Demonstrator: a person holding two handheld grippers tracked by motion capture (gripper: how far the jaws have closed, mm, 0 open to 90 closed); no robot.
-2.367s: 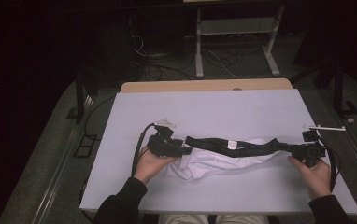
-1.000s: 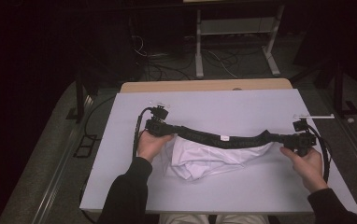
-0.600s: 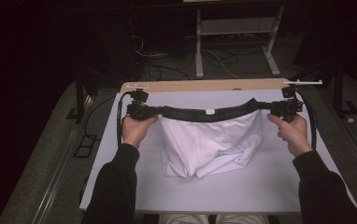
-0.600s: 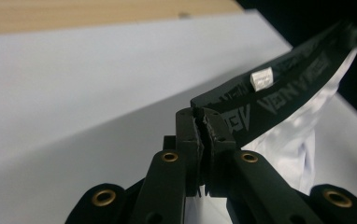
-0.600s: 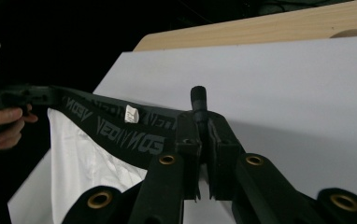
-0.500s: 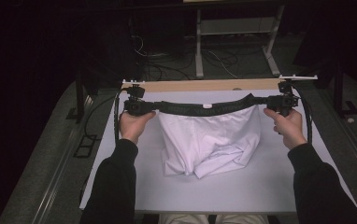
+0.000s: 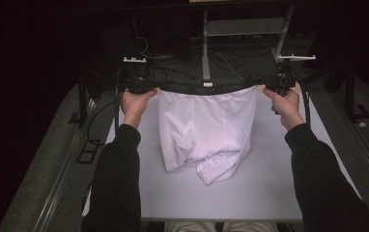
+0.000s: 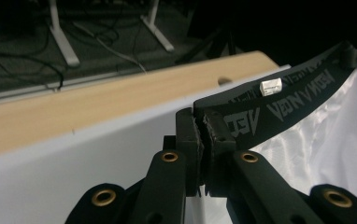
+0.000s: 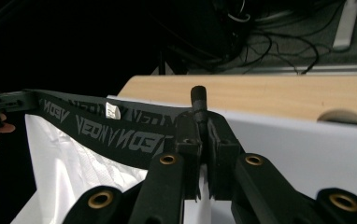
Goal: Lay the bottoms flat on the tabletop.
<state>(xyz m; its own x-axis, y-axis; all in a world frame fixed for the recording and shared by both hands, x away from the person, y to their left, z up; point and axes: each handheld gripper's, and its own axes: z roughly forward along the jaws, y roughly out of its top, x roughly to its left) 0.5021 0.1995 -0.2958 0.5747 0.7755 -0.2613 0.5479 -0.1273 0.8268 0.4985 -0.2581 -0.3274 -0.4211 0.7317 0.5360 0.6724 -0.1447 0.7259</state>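
A pair of white boxer shorts (image 7: 206, 130) with a black lettered waistband (image 7: 206, 87) hangs stretched in the air above the white table (image 7: 269, 188). My left gripper (image 7: 141, 86) is shut on the waistband's left end (image 8: 242, 114), and my right gripper (image 7: 278, 83) is shut on its right end (image 9: 134, 135). The band is pulled taut between them. The legs of the shorts hang down, with the lower right leg crumpled. A small white label (image 8: 270, 87) sits on the inside of the band.
A wooden strip (image 8: 74, 112) runs along the table's far edge, with a notch (image 9: 342, 117) in it. Beyond it are white stand legs (image 7: 204, 48) and loose cables (image 7: 173, 63) on a dark floor. A rail (image 7: 57, 183) runs along the table's left.
Both grippers have lifted the shorts off the table and carried them up and away, pulling the waistband from slack to taut; the fabric now hangs down unfolded.
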